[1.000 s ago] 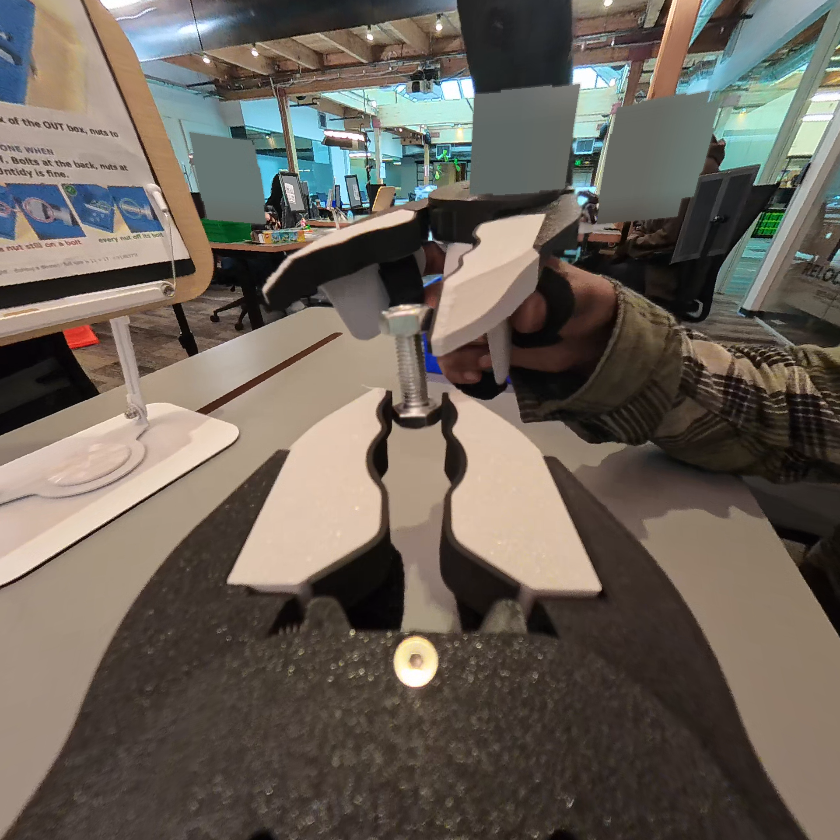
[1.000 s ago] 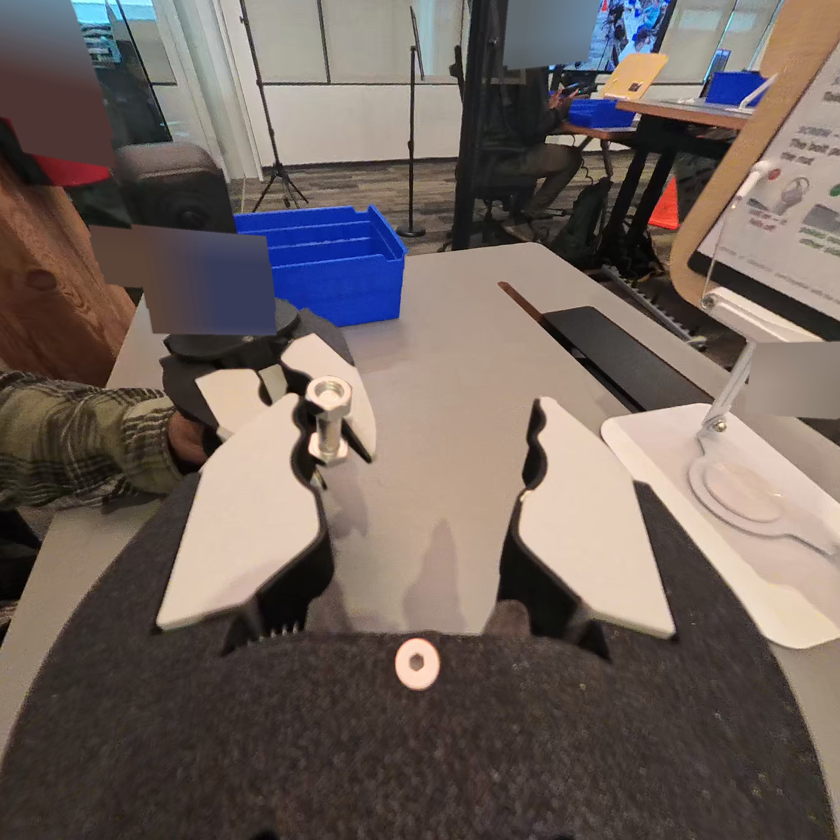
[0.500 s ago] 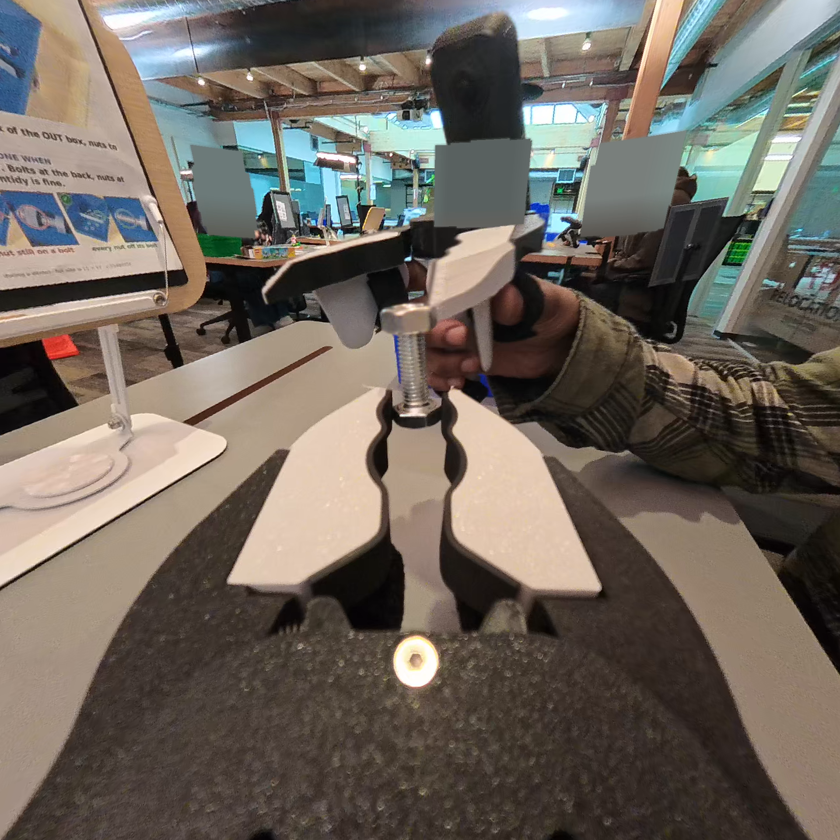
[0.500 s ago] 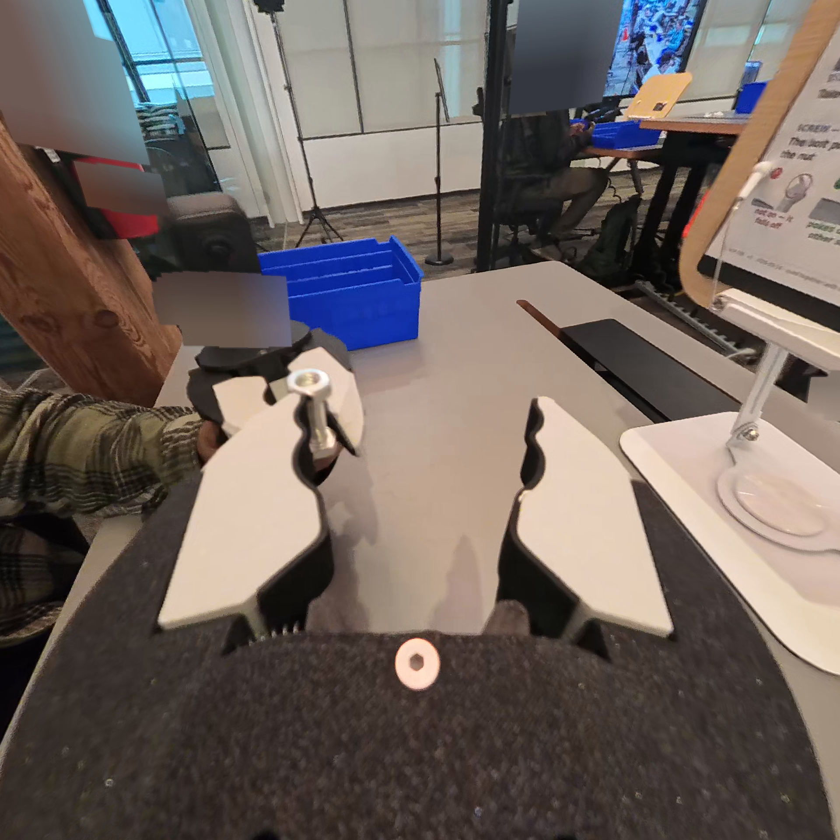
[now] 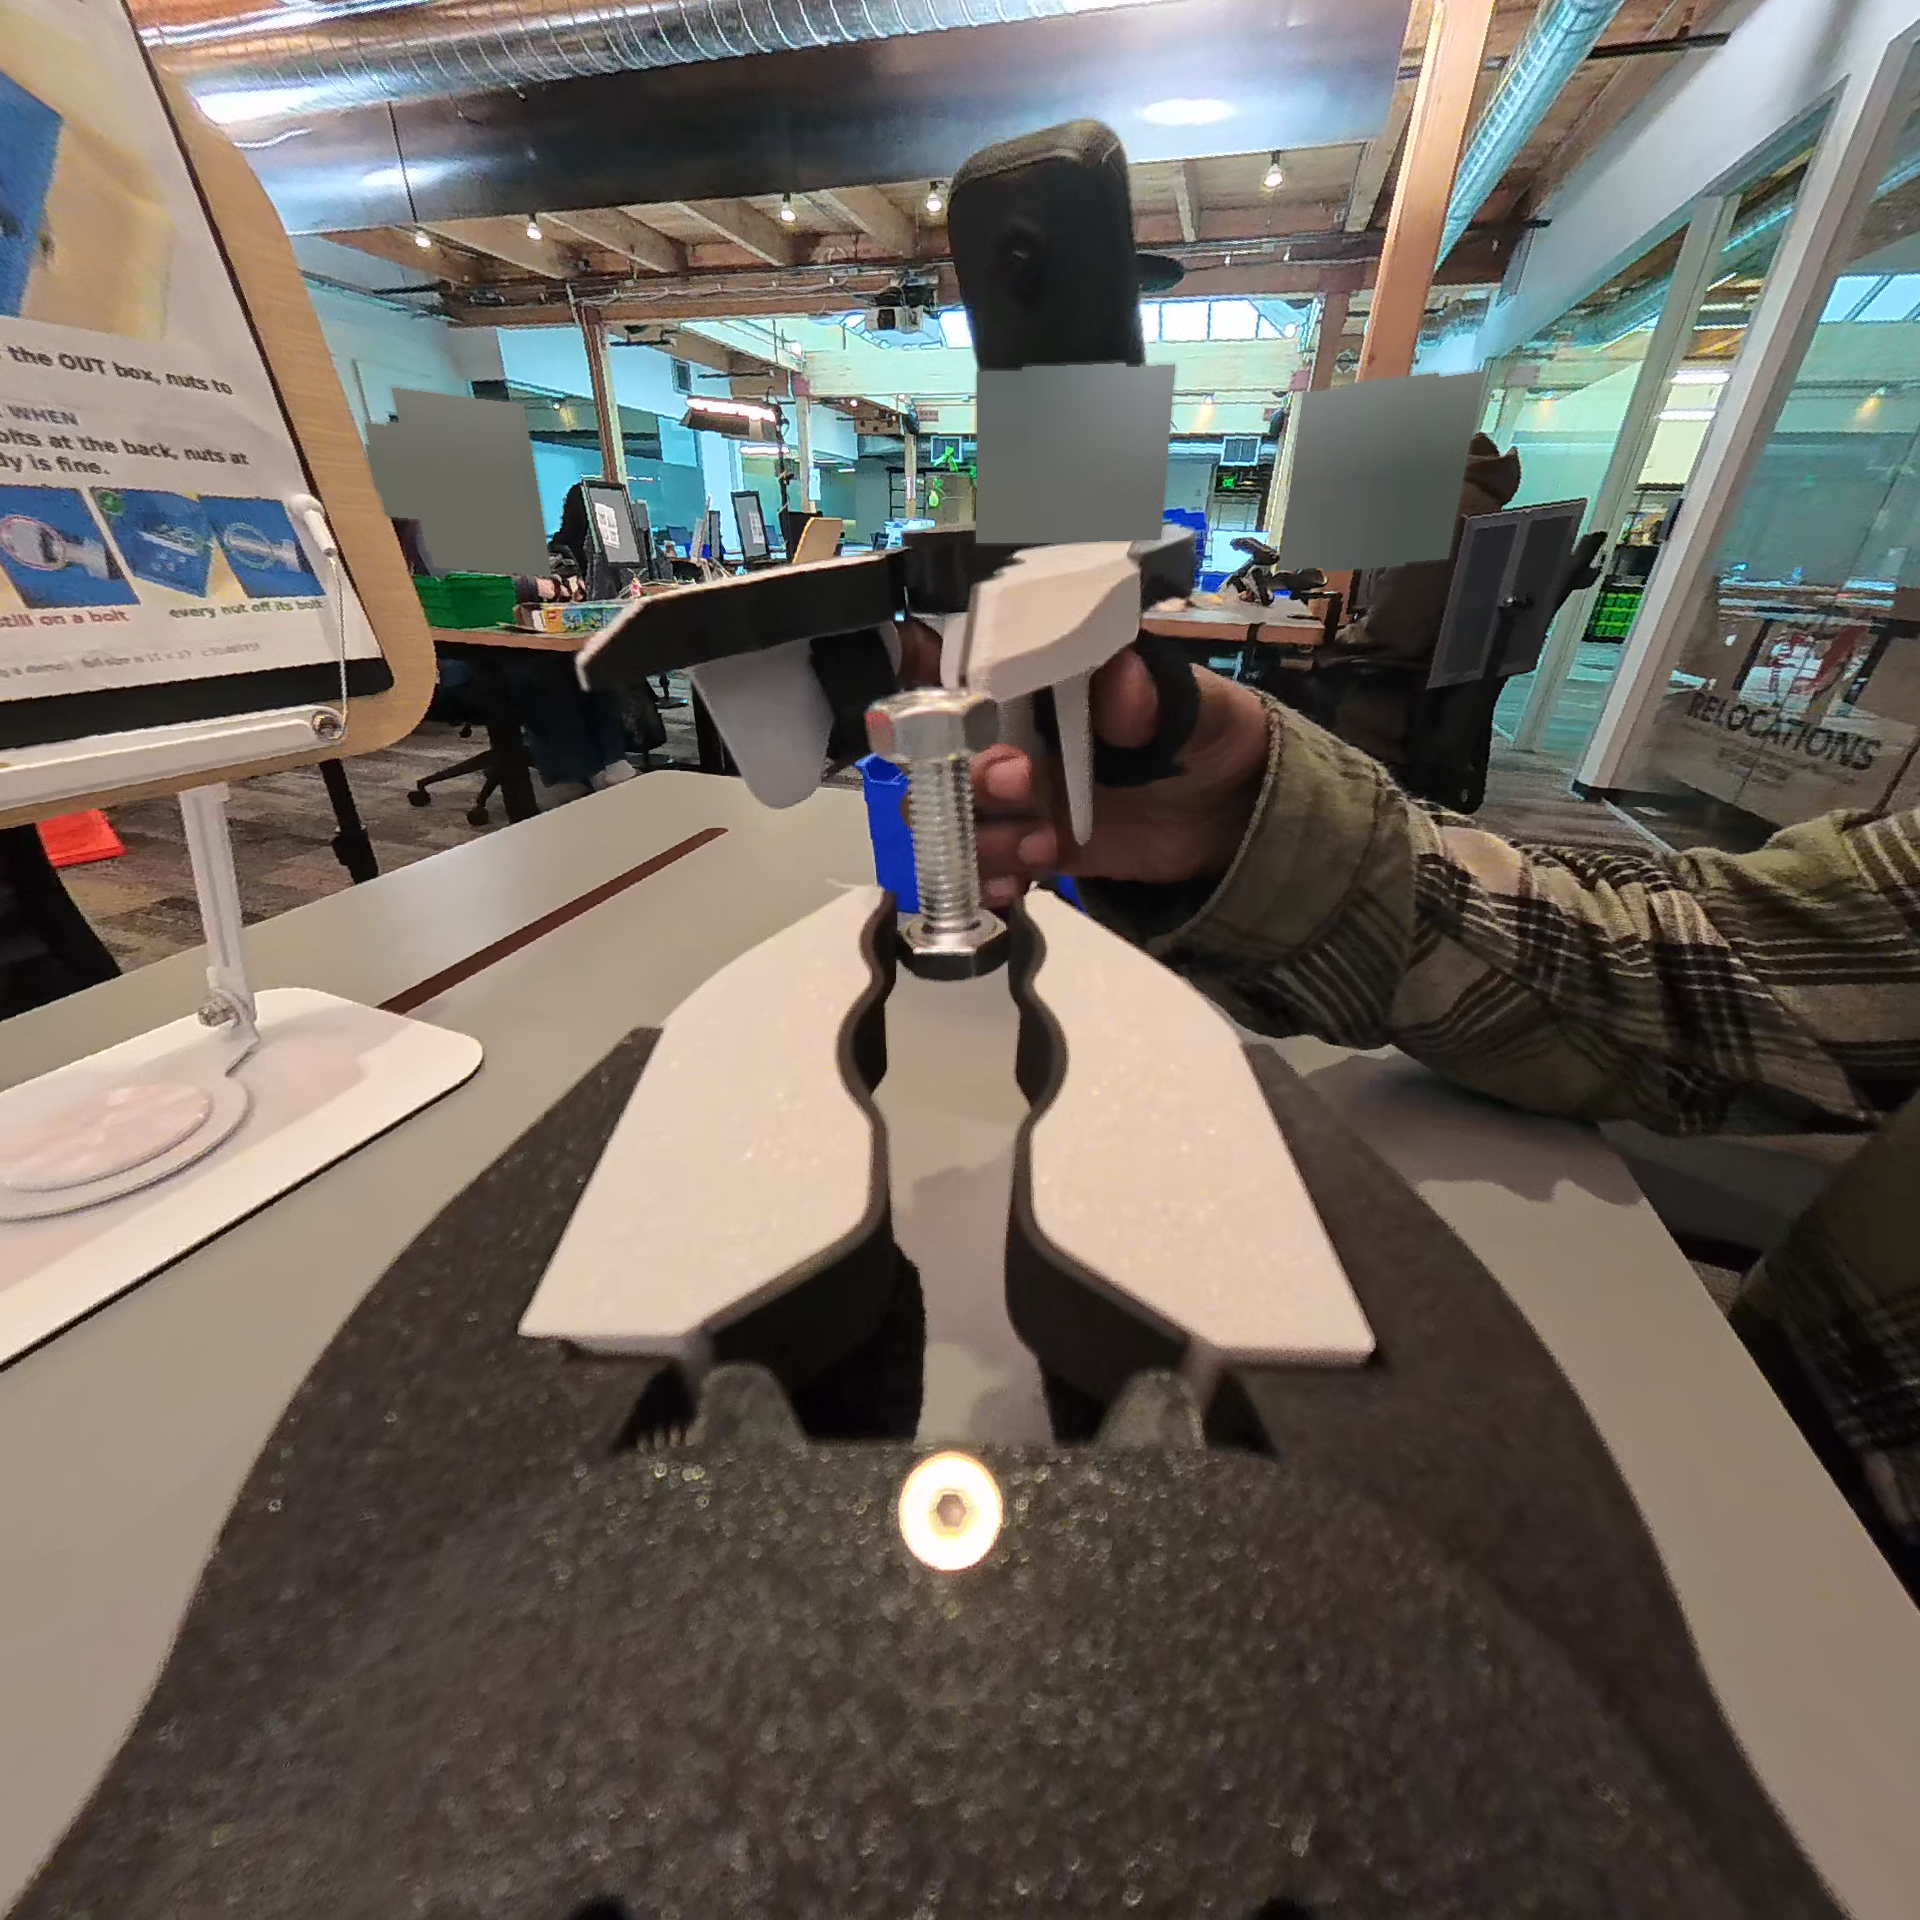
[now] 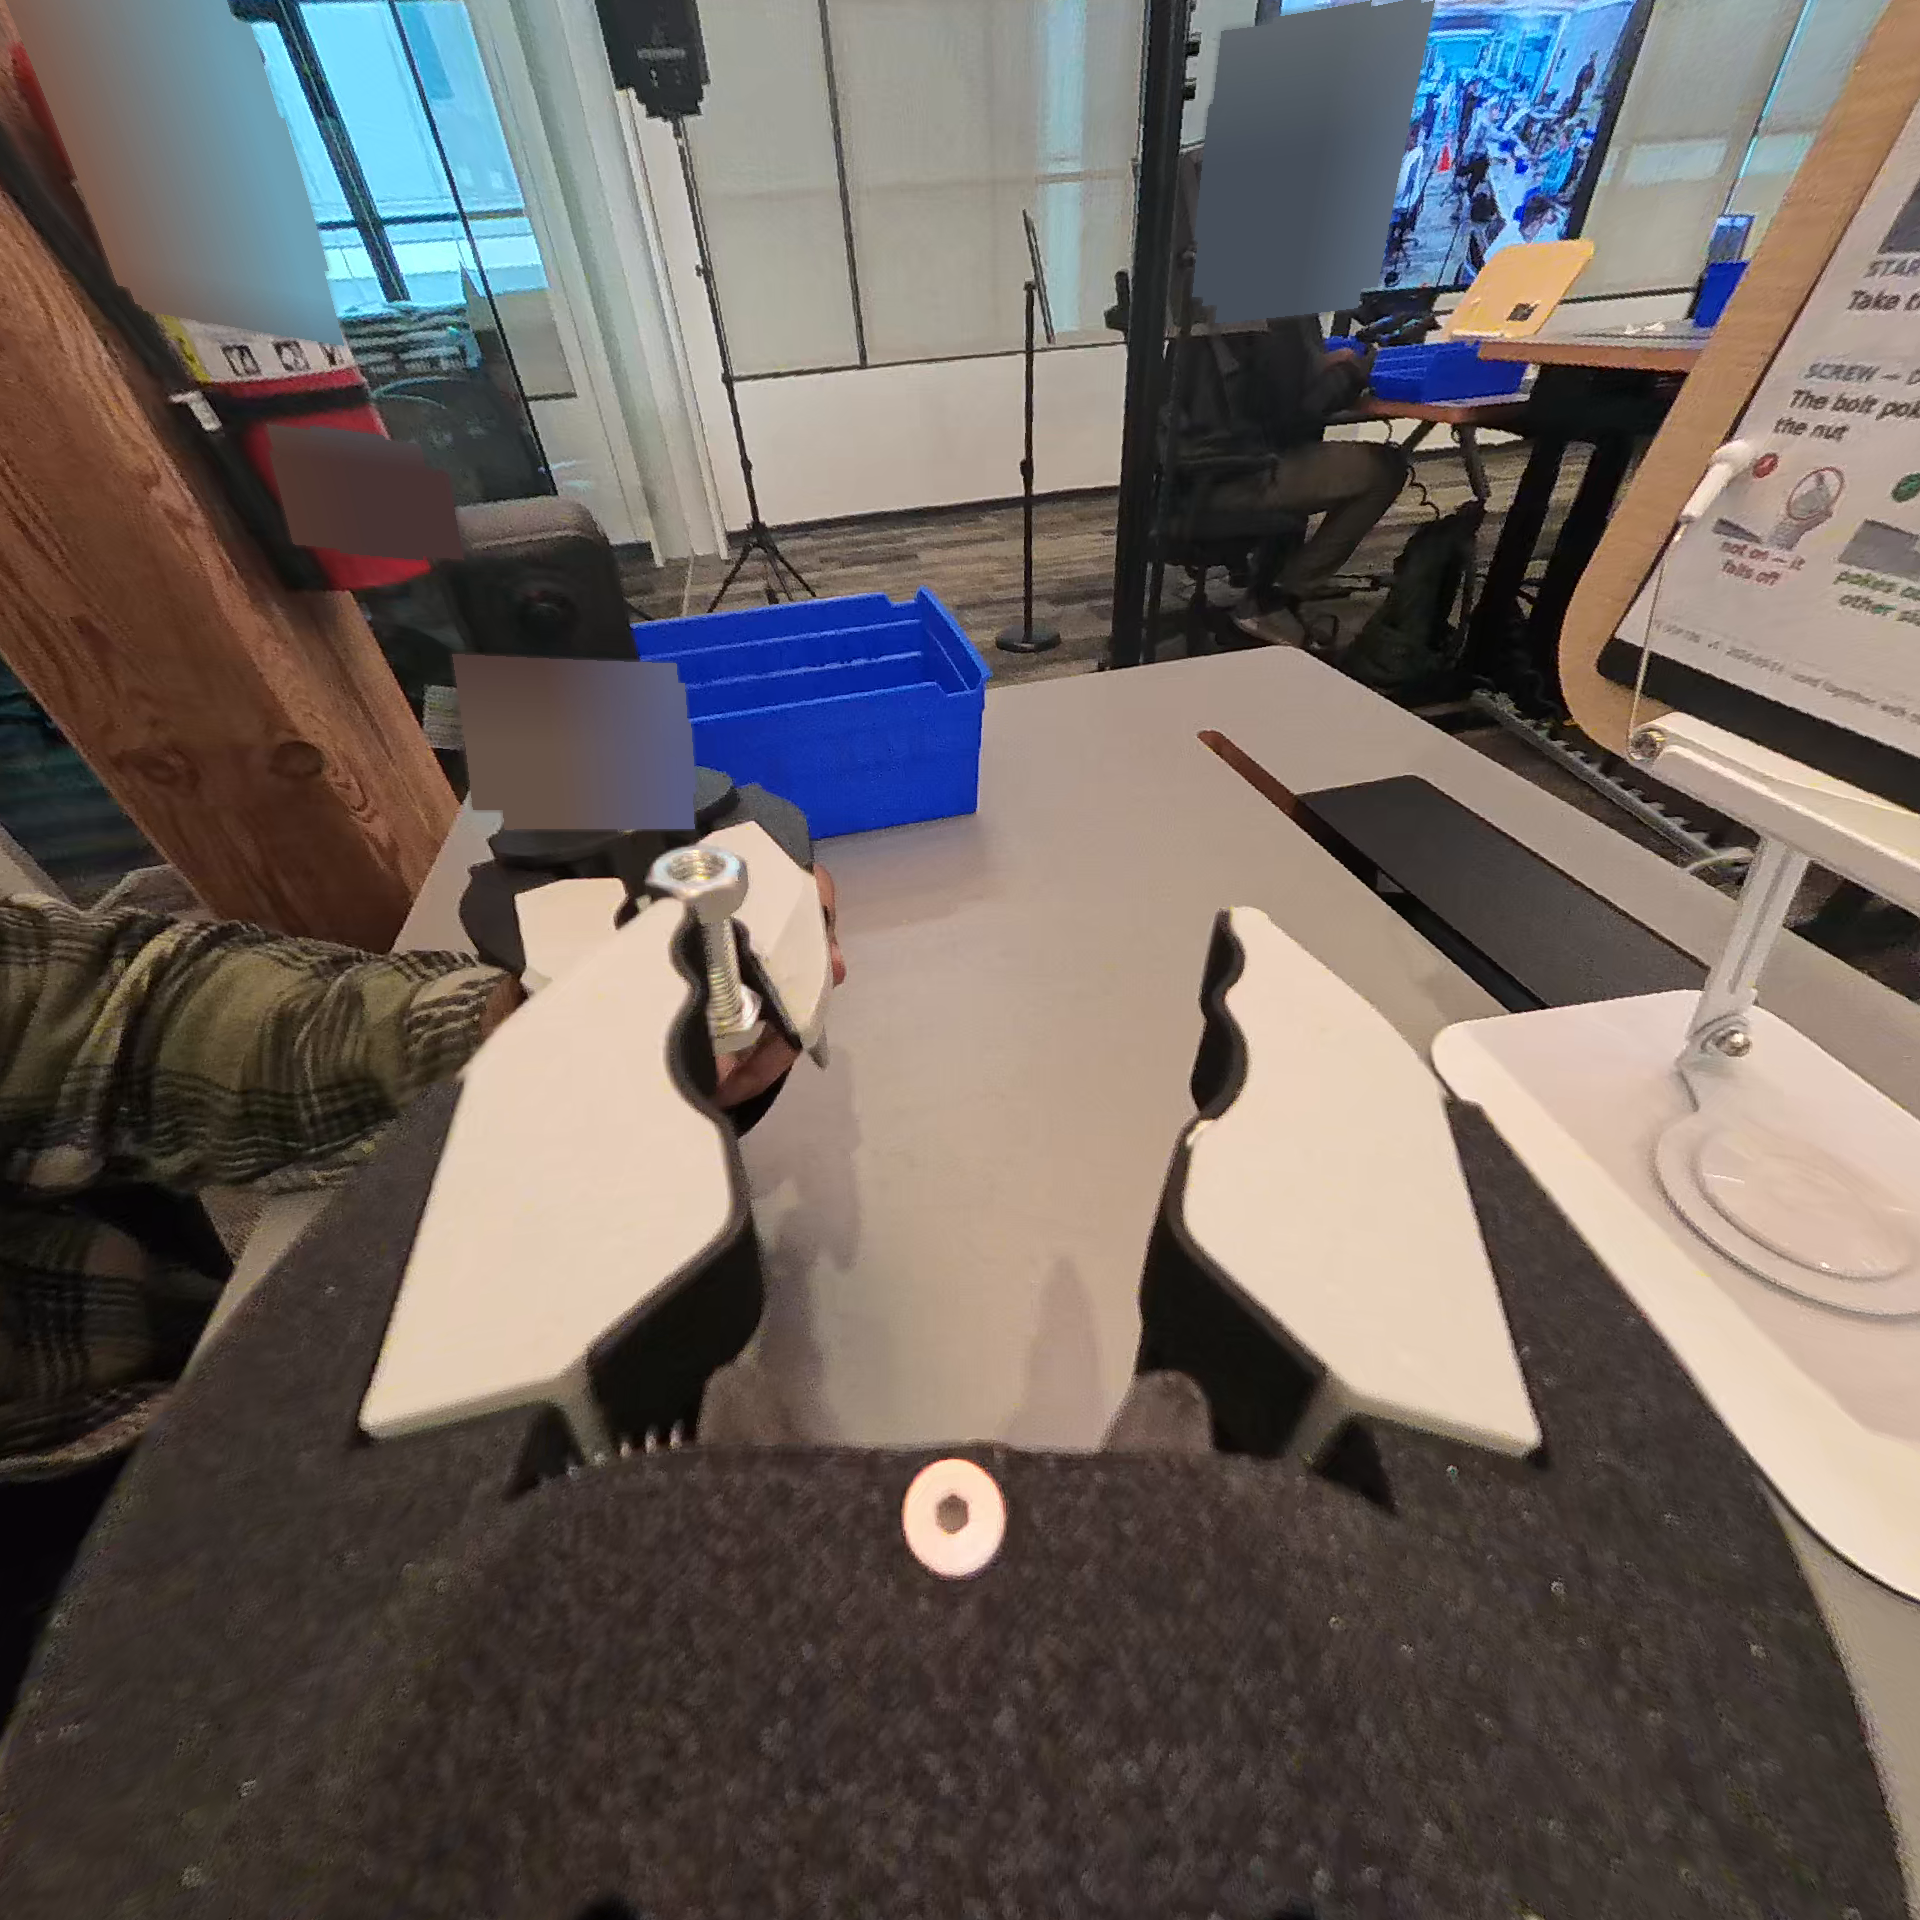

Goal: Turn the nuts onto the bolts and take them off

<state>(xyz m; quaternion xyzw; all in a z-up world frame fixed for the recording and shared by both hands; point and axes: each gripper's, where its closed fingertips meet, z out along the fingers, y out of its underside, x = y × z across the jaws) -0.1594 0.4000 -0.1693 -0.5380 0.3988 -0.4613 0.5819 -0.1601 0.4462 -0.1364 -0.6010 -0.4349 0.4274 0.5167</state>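
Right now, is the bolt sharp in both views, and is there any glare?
Left wrist view: the bolt is sharp; the screw on the tool glares. Right wrist view: the bolt is sharp too; soft shadows fall on the table.

Bright, even overhead light — soft shadows, edges bowed and blurred.

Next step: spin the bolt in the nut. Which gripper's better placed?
Right. The left gripper is shut on the nut, so it is busy anchoring. The right gripper is open, empty and close beside the bolt.
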